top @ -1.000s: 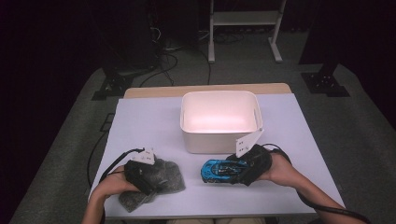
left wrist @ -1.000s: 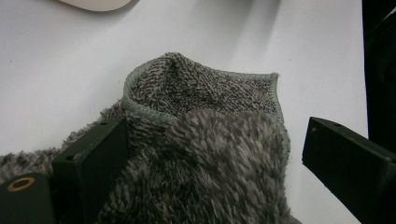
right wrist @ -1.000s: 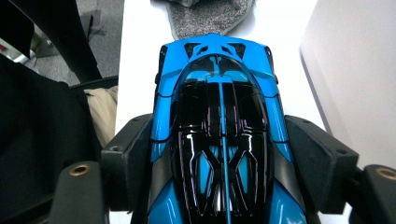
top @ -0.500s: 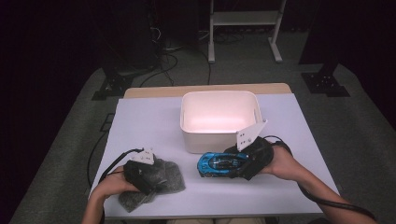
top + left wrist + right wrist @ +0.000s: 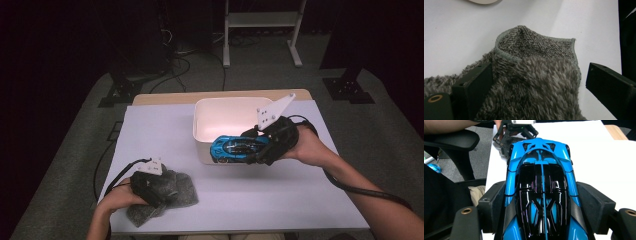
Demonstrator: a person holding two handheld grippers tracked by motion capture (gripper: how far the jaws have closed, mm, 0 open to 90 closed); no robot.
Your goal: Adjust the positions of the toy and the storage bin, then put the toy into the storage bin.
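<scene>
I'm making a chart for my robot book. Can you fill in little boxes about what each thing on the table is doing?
car: blue and black toy, held off the table beside the bin's front wall
right gripper: jaws shut on the car's sides
bin: white, open top, looks empty
cloth: grey, fluffy, crumpled at the table's near left
left gripper: over the cloth, jaws open, cloth between them
table: white top

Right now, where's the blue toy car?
High view: the blue toy car is held off the table in the right gripper, at the white bin's near wall.
</scene>
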